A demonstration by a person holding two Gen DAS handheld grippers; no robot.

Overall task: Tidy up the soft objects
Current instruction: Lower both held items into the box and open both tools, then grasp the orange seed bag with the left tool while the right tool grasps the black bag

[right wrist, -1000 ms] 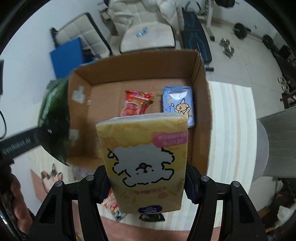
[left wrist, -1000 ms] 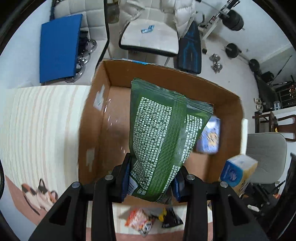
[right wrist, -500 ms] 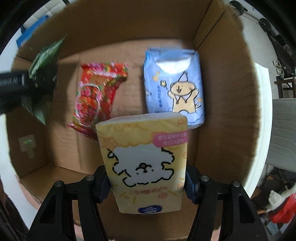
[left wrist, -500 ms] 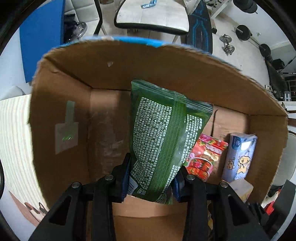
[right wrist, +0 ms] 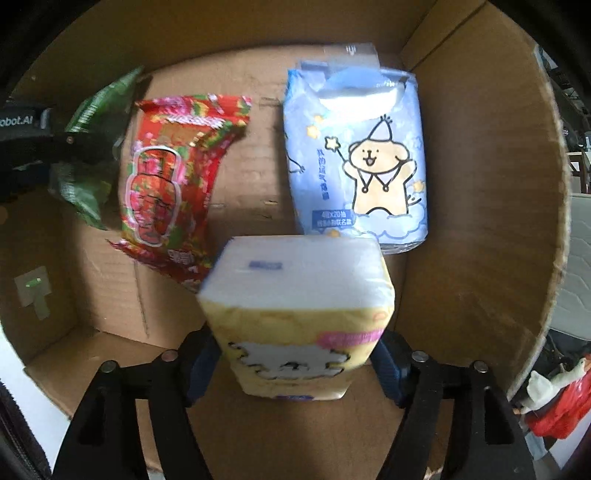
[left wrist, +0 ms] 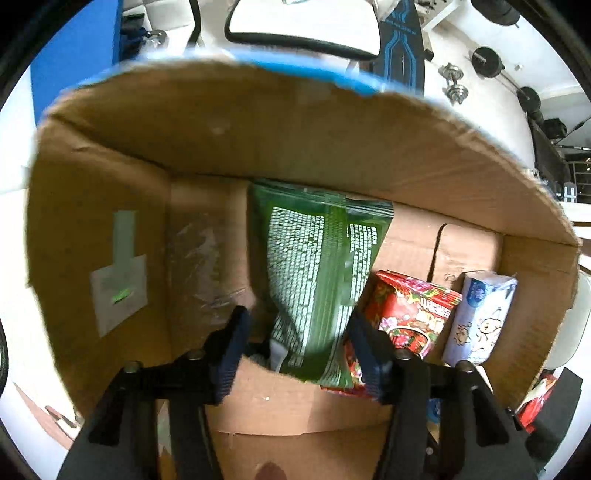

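Note:
Both grippers are inside a cardboard box (left wrist: 295, 140) (right wrist: 480, 221). My left gripper (left wrist: 299, 350) is open; the green snack bag (left wrist: 317, 280) stands loose between its spread fingers, leaning toward the box floor. My right gripper (right wrist: 295, 354) has its jaws spread wider than the yellow tissue pack (right wrist: 295, 314), which tips forward onto the floor. A red snack packet (right wrist: 173, 184) (left wrist: 406, 321) and a blue tissue pack (right wrist: 362, 166) (left wrist: 480, 317) lie on the box floor. The green bag (right wrist: 92, 147) and left gripper show at the left in the right wrist view.
The box walls rise close on all sides. A taped label (left wrist: 118, 280) is on the left wall. Beyond the box are a white chair (left wrist: 303, 22), dumbbells (left wrist: 454, 81) and a blue mat (left wrist: 74, 62). Red items (right wrist: 554, 406) lie outside at the right.
Both grippers went deeper into the box and opened. The green bag slipped free of the left jaws; the yellow tissue pack tipped forward out of the right jaws.

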